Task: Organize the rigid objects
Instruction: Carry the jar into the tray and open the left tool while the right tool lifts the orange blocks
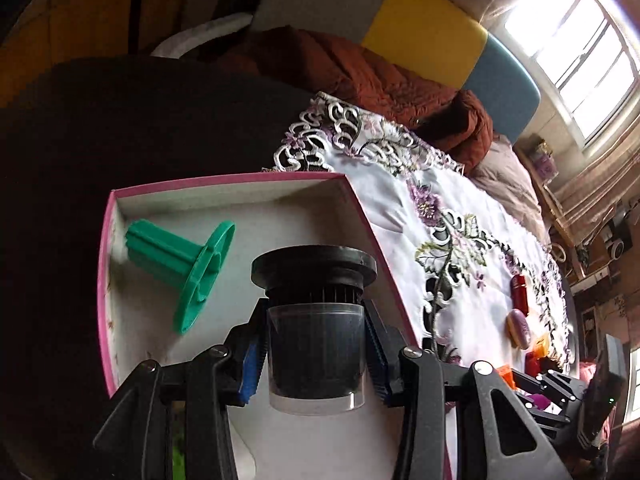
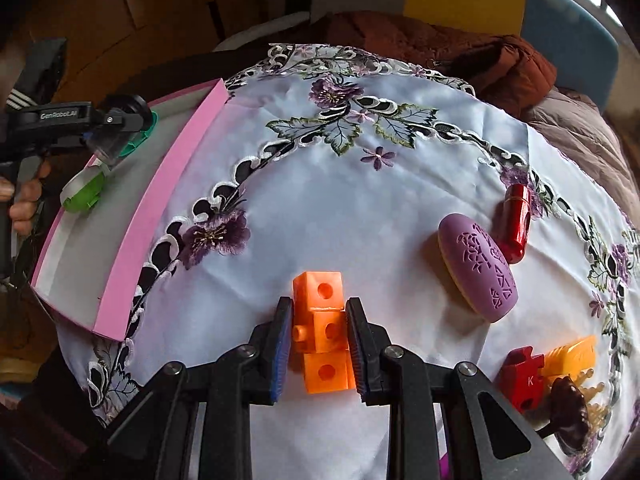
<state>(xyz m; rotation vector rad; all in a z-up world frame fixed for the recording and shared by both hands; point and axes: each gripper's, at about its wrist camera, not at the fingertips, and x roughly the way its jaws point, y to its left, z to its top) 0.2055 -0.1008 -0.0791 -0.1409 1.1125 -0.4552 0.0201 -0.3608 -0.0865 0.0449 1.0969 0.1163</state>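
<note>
My left gripper (image 1: 316, 344) is shut on a black jar with a clear base (image 1: 316, 344) and holds it over the pink-rimmed box (image 1: 105, 280). A green spool (image 1: 180, 264) lies inside the box. In the right wrist view the left gripper (image 2: 108, 128) hangs above the box (image 2: 160, 208), where a green-and-clear item (image 2: 82, 192) also lies. My right gripper (image 2: 319, 340) is shut on an orange block piece (image 2: 322, 328) resting on the embroidered cloth (image 2: 360, 208).
On the cloth to the right lie a purple oval case (image 2: 478, 268), a red cylinder (image 2: 516, 222), a red puzzle piece (image 2: 524, 378), a yellow-orange piece (image 2: 572, 354) and a dark brown item (image 2: 570, 404). A brown jacket (image 2: 460, 52) lies beyond the table.
</note>
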